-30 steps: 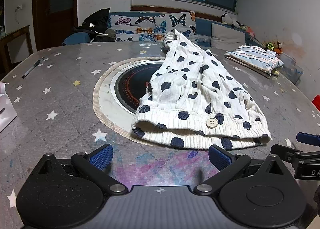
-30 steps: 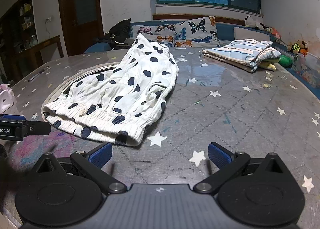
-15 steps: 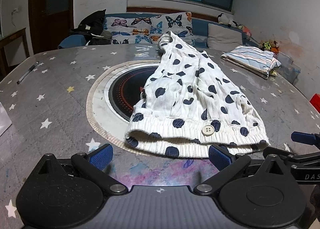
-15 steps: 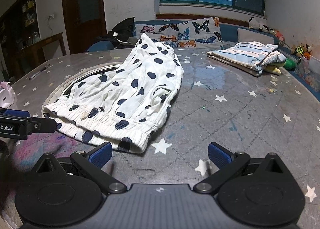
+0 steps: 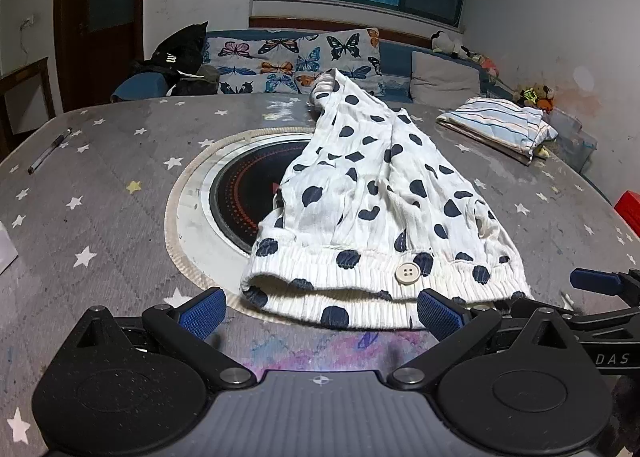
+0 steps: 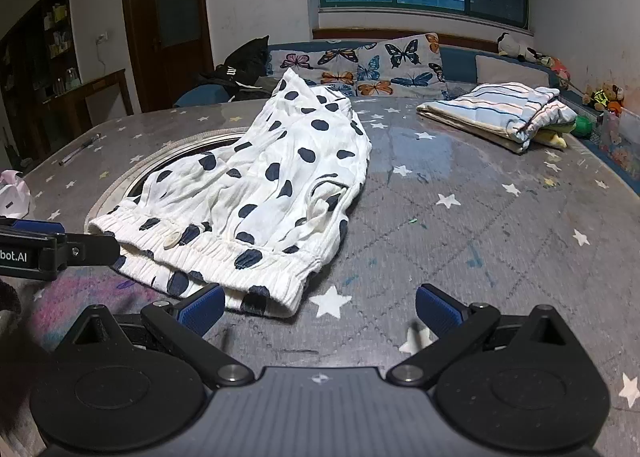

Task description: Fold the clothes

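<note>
Polka-dot shorts laid flat; left gripper and right gripper held wide open, empty, at waistband.

Two matching black handheld grippers, tipped in blue.

The left gripper is seen along the bottom of its own view: a grey ribbed centre plate with a small crosshair mark, two round black discs, silver pivot screws, and blue textured pads. The same build is shown by the right gripper; white lettering "bot.AI" is read at left of frame.
</note>
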